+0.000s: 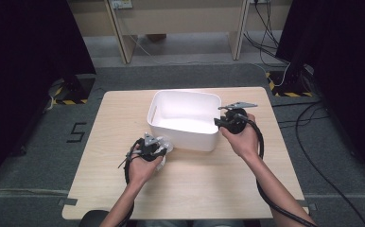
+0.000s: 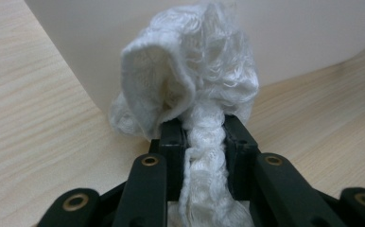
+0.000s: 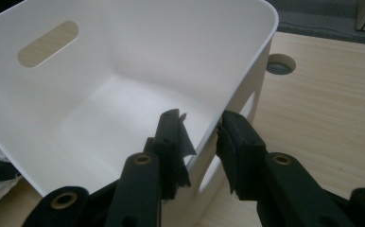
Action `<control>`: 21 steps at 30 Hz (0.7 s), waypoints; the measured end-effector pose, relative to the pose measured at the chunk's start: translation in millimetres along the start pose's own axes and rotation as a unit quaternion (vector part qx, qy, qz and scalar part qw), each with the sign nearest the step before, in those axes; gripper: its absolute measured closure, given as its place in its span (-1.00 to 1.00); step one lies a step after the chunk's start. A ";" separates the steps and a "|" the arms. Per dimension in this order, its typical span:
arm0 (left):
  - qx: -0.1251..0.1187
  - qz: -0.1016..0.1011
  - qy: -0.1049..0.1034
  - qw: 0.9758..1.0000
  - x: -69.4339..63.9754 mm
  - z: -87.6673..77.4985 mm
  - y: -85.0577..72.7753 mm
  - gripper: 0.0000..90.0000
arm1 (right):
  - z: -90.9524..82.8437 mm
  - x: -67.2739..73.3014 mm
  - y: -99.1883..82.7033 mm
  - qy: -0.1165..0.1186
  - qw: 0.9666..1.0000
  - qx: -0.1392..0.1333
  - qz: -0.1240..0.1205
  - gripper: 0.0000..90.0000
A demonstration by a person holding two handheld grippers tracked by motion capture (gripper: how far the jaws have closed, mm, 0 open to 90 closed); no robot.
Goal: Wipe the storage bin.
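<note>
Black fingers [image 2: 171, 142] of the left gripper [image 2: 203, 137] are squeezed tight on a white fluffy cloth [image 2: 195, 80], which bunches up above them in the middle of the left gripper view, right against the outer wall of the white bin [image 2: 303, 33]. In the high view that gripper [image 1: 164, 147] sits left of centre, at the bin's near left corner on the wooden table [image 1: 119, 118]. The right gripper [image 3: 200, 135] straddles the bin's rim [image 3: 204, 146] at lower centre of its own view, one finger inside and one outside; the gap looks wider than the wall, so I cannot tell whether the pads truly pinch it.

Risks from here: the cloth is low beside the bin, so lifting it without clearing the rim could snag it or shove the bin sideways. If the right gripper's hold is loose, the bin may slide or tip. Loose folds could also drape outside the rim when let go.
</note>
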State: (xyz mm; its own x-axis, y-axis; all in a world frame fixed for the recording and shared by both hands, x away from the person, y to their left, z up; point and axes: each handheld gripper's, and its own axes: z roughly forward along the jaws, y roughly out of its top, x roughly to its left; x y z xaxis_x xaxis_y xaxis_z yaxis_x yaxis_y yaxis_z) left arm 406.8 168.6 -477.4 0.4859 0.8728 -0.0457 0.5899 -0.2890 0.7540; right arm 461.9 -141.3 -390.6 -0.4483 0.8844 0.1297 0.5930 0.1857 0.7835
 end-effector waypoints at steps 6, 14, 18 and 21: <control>-0.005 0.001 0.000 1.000 -1.4 -3.4 3.3 0.63 | 0.7 0.3 0.2 0.001 1.000 -0.001 0.003 0.55; -0.013 0.003 -0.001 1.000 -4.4 -9.3 9.3 0.63 | 0.8 0.3 0.2 0.001 1.000 -0.001 0.003 0.55; -0.020 0.004 -0.003 1.000 -5.8 -13.4 13.8 0.63 | 0.8 0.3 0.2 0.001 1.000 -0.001 0.003 0.55; -0.019 0.002 -0.001 1.000 -6.6 -13.9 15.3 0.63 | 0.8 0.3 0.3 0.001 1.000 -0.001 0.002 0.55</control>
State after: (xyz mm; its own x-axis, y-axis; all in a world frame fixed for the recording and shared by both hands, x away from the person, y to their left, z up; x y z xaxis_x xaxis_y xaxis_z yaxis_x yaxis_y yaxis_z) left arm 403.7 163.9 -456.5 0.4894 0.8709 -0.0451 0.5636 -0.2764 0.7784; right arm 462.4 -140.6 -390.8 -0.4469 0.8845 0.1342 0.5940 0.1812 0.7838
